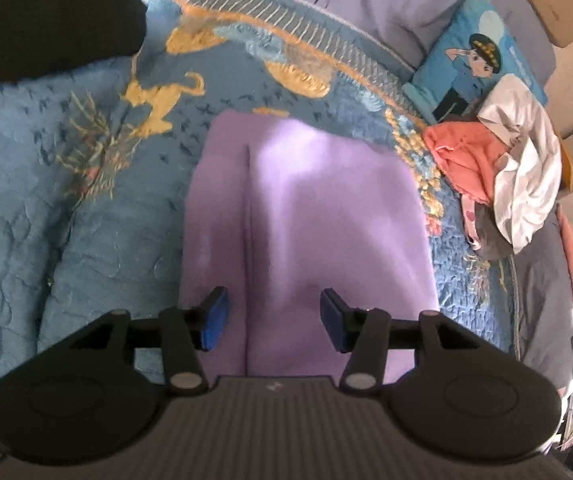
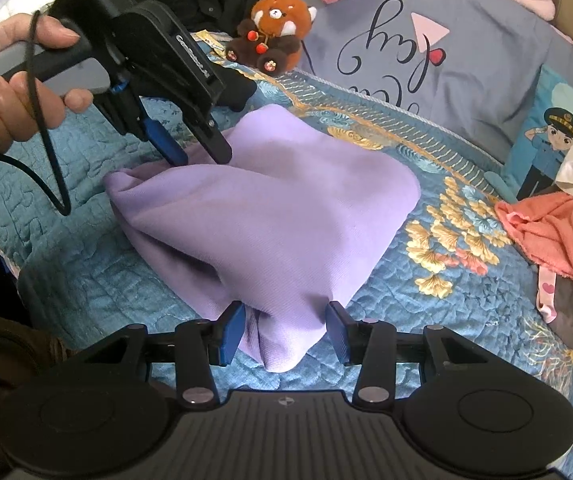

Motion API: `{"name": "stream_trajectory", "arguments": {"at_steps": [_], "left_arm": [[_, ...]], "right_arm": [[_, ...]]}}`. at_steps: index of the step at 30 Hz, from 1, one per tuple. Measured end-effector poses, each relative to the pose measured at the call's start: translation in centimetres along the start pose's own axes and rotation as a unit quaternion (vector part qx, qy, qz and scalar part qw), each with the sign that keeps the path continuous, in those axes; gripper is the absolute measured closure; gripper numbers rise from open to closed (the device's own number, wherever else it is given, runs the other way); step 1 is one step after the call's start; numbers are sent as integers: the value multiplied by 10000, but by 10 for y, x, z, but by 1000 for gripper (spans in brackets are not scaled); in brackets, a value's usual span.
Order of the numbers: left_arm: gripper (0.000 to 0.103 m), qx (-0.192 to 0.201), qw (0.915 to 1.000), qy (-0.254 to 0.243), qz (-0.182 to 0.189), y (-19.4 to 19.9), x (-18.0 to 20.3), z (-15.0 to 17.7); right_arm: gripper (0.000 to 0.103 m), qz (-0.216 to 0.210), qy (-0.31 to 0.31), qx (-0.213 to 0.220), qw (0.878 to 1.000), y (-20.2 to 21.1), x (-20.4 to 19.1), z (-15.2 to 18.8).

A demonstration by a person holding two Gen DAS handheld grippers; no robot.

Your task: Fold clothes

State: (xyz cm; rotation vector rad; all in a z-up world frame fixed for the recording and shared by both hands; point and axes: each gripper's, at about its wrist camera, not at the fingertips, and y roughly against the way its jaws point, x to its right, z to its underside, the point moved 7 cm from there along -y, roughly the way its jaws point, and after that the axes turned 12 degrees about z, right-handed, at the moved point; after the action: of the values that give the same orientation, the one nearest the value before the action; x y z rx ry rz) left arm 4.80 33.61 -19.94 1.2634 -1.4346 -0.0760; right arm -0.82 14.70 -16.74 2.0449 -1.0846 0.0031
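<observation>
A folded lilac garment (image 1: 306, 216) lies on the blue quilted bedspread (image 1: 86, 184). It also shows in the right wrist view (image 2: 270, 216). My left gripper (image 1: 274, 316) is open, its blue pads just above the garment's near edge, holding nothing. In the right wrist view the left gripper (image 2: 202, 152) hovers at the garment's far left corner. My right gripper (image 2: 286, 332) is open, its pads on either side of the garment's near corner, which sits between them ungripped.
A heap of unfolded clothes, coral (image 1: 466, 156) and white (image 1: 526, 168), lies at the bed's right side. A black garment (image 1: 42, 28) lies at far left. Pillows (image 2: 426, 40), a cartoon cushion (image 2: 558, 136) and a plush toy (image 2: 278, 32) line the headboard.
</observation>
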Motion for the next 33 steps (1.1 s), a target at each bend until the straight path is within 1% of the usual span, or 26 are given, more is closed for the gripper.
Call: {"name": "stream_trajectory", "arguments": {"at_steps": [3,4,5,6,9,13,17,22,23,25,26,27,28,33], "left_arm": [[49,13,9998,182,109,-3,-4,0],[51,39,9997,213,147,-3,-4,-1],[55,94,9996,200,200,-1,-3,-1],[56,131,9993,206,268,0,-2,-2],[56,215,9985,222,443,3,1,-4],[56,70,9990,246,357,-8,0,-5],[56,24,9998,206,77,-15,-3,-6],[56,-2,9999,146,41,-17,0,-6],[58,-2,9998,177,60,-18,-1,-6],[72,-2,9997,237,94,-18,-2,-5],[82,3,9996,264,97,-18,-3,-5],[87,7,9995,292,100,-18,-5,-4],[91,30,9994,318,110,-17,-5,-4],[93,310,9983,438,231,-3,-8,-7]], "right_arm": [[59,-1,-16,1,10000,0,0,0],[59,-2,-27,3,10000,0,1,0],[59,-2,-37,5,10000,0,1,0],[59,3,-44,2,10000,0,2,0],[59,1,-64,-22,10000,-1,1,0],[59,2,-38,-28,10000,-1,-1,0],[59,15,-73,-17,10000,0,1,0],[59,11,-86,-31,10000,-1,1,0],[59,16,-87,-21,10000,-1,1,0],[59,18,-95,-9,10000,-1,1,0],[59,16,-101,-7,9999,-2,1,-1],[59,22,-103,-13,9999,-3,1,-1],[59,37,-101,-17,9999,-4,1,-1],[59,80,-63,-19,9999,-6,-2,-1]]}}
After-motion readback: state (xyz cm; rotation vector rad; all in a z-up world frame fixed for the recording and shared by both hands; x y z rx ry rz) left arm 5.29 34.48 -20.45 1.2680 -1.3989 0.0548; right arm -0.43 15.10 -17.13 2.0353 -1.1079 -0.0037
